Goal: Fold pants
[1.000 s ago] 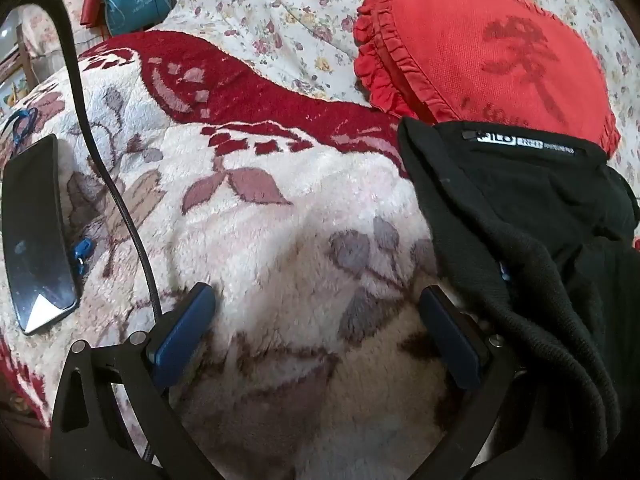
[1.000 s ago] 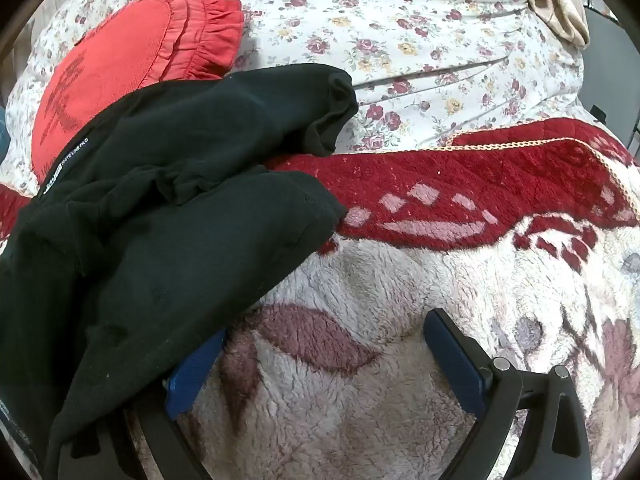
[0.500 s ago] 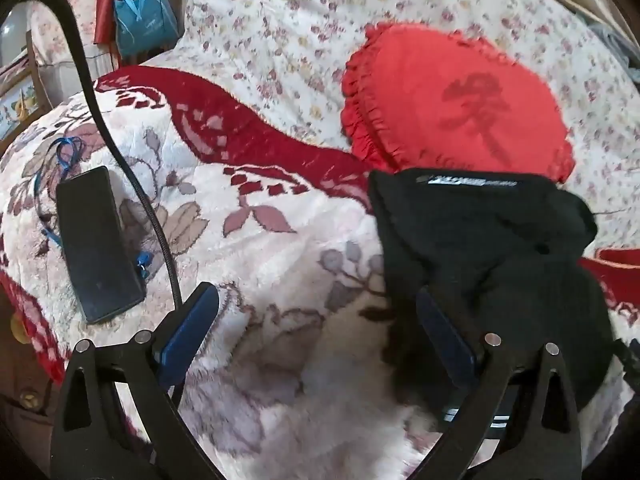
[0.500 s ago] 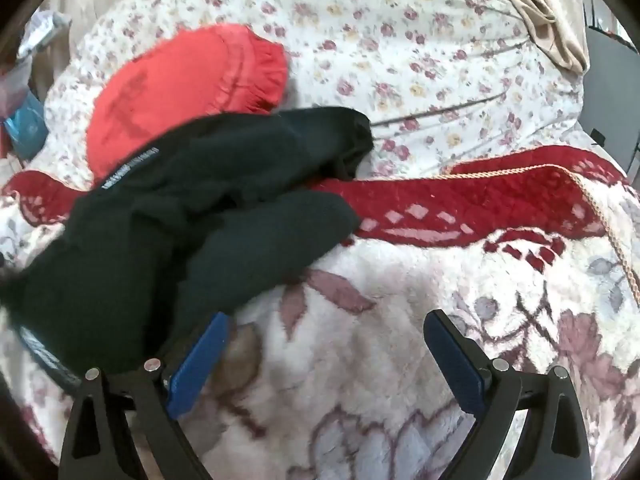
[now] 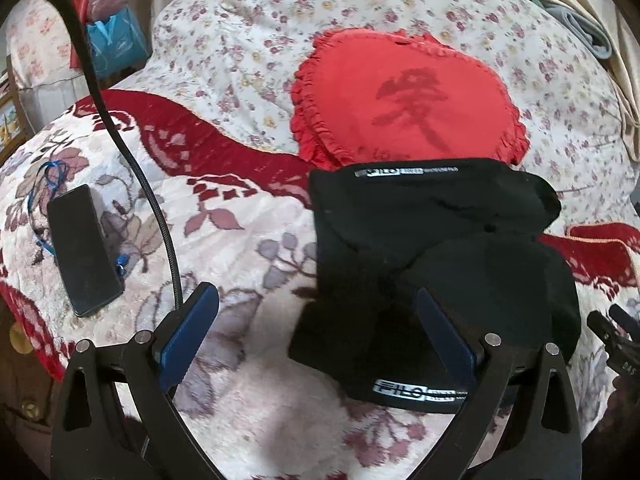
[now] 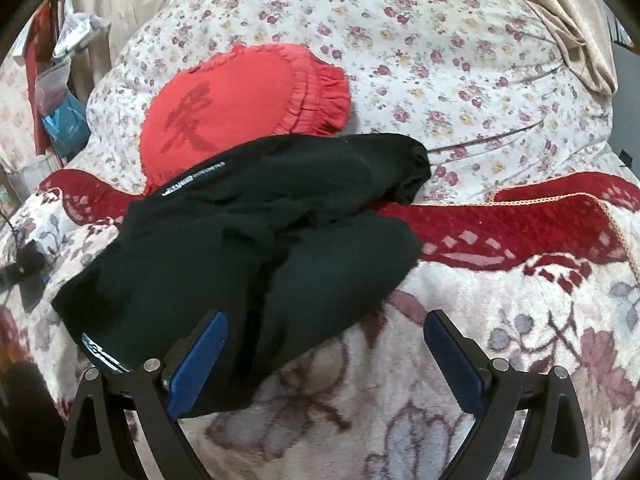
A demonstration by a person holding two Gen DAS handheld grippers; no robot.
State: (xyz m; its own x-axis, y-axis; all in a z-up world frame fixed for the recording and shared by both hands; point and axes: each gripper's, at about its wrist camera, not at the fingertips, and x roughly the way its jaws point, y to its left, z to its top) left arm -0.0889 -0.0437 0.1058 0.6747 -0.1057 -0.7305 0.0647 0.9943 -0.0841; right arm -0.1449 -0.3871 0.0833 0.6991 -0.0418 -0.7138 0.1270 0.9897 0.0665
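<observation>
Black pants (image 5: 432,240) lie in a folded heap on a fleece floral blanket, a white logo band at the far edge and another at the near edge. They also show in the right wrist view (image 6: 256,248). My left gripper (image 5: 316,320) is open and empty above the blanket, its right finger over the pants' near left edge. My right gripper (image 6: 324,344) is open and empty, its left finger over the pants' near edge. Neither gripper holds the cloth.
A red heart-shaped ruffled cushion (image 5: 404,92) lies behind the pants on a flowered quilt (image 5: 240,40). A black phone (image 5: 82,248) with a blue cord lies at the left. A black cable (image 5: 132,152) arcs over the blanket. The blanket's red border (image 6: 520,220) runs to the right.
Both grippers have pulled back and risen away from the pants, so more of the bed shows. The pants lie released in the same heap.
</observation>
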